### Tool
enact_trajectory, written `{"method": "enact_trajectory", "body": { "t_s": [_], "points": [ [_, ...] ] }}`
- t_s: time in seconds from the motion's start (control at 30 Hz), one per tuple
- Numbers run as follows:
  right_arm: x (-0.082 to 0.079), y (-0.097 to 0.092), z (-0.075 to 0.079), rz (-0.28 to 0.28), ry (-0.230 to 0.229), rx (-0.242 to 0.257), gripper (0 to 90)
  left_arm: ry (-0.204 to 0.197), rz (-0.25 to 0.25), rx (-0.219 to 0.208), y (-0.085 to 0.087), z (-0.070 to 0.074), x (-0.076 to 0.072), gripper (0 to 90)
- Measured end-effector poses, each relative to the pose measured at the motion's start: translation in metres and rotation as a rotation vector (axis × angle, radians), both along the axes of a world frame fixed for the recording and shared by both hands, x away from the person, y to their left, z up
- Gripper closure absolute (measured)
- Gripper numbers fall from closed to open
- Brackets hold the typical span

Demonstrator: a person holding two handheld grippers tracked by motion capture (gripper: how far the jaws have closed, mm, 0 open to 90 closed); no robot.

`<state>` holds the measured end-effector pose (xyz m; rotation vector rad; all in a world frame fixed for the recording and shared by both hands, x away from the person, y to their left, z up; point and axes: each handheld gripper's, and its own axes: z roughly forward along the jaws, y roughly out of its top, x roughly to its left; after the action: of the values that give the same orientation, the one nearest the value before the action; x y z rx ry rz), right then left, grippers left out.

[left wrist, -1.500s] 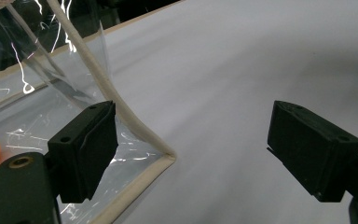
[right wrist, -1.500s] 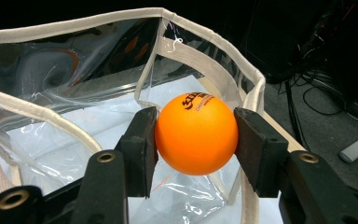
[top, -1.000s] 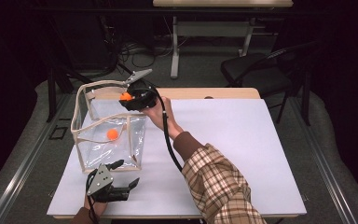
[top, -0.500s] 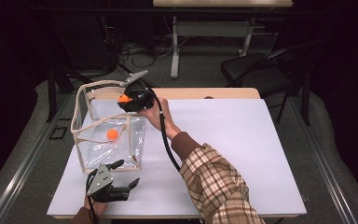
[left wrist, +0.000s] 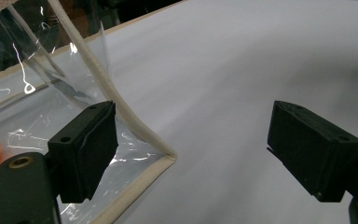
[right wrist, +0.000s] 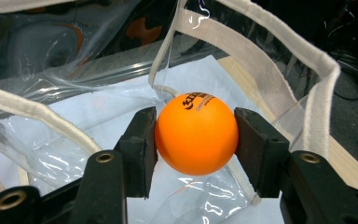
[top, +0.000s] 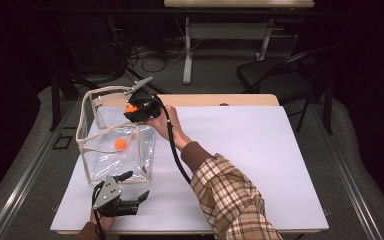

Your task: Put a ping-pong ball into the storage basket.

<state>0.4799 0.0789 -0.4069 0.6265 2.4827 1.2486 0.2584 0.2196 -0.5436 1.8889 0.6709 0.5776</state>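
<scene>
My right gripper (right wrist: 196, 135) pinches an orange ball (right wrist: 196, 134) between both pads, over the open top of the clear bag (top: 145, 150). My left gripper (left wrist: 191, 154) has its jaws spread wide and empty, at the bag's 6 o'clock corner

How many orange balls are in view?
2: one orange ball clamped in the right gripper above the clear bag; a second ball lying inside it.

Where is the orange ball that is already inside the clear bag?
The orange ball lies on the floor of the clear bag, at the table's left in the high view.
</scene>
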Motion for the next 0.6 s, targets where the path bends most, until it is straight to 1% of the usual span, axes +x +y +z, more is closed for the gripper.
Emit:
{"method": "enact_trajectory", "body": {
  "t_s": [0.03, 0.07, 0.13, 0.17, 0.2, 0.27, 0.3, 0.37, 0.43, 0.47, 0.6],
  "points": [
    [0.001, 0.001, -0.001, 0.004, 0.005, -0.004, 50.0, 0.0, 0.0, 0.0, 0.0, 0.0, 0.0, 15.9],
    [0.001, 0.001, -0.002, 0.005, 0.013, -0.01, 47.8, 0.0, 0.0, 0.001, 0.0, 0.0, 0.0, 15.9],
    [0.001, 0.002, -0.003, -0.005, 0.021, -0.014, 39.1, 0.0, -0.001, -0.001, 0.0, 0.0, 0.0, 15.9],
    [0.002, 0.001, -0.003, -0.009, 0.018, -0.017, 36.5, 0.0, -0.001, -0.001, 0.001, 0.0, 0.0, 15.9],
    [0.002, 0.0, -0.002, -0.009, 0.012, -0.007, 34.8, 0.0, -0.001, 0.0, 0.001, 0.0, 0.0, 15.9],
    [0.001, -0.004, 0.0, -0.015, 0.017, 0.008, 30.2, 0.0, -0.001, 0.0, 0.001, 0.0, 0.0, 15.9],
    [0.001, -0.006, 0.001, -0.015, 0.023, 0.022, 29.4, 0.0, -0.002, 0.001, 0.001, 0.0, 0.0, 15.9],
    [0.0, -0.011, 0.003, -0.009, 0.012, 0.032, 25.6, 0.0, -0.002, 0.001, 0.0, 0.0, 0.0, 15.9],
    [-0.002, -0.016, 0.004, -0.004, 0.022, 0.048, 22.1, 0.0, 0.0, 0.002, 0.0, 0.0, 0.0, 15.9],
    [-0.002, -0.019, 0.005, -0.001, 0.014, 0.052, 21.0, 0.001, 0.0, 0.003, 0.0, 0.0, 0.0, 15.9],
    [-0.004, -0.03, 0.005, 0.012, 0.031, 0.066, 14.9, 0.002, 0.003, 0.004, 0.0, 0.0, 0.0, 15.9]
  ]
}}
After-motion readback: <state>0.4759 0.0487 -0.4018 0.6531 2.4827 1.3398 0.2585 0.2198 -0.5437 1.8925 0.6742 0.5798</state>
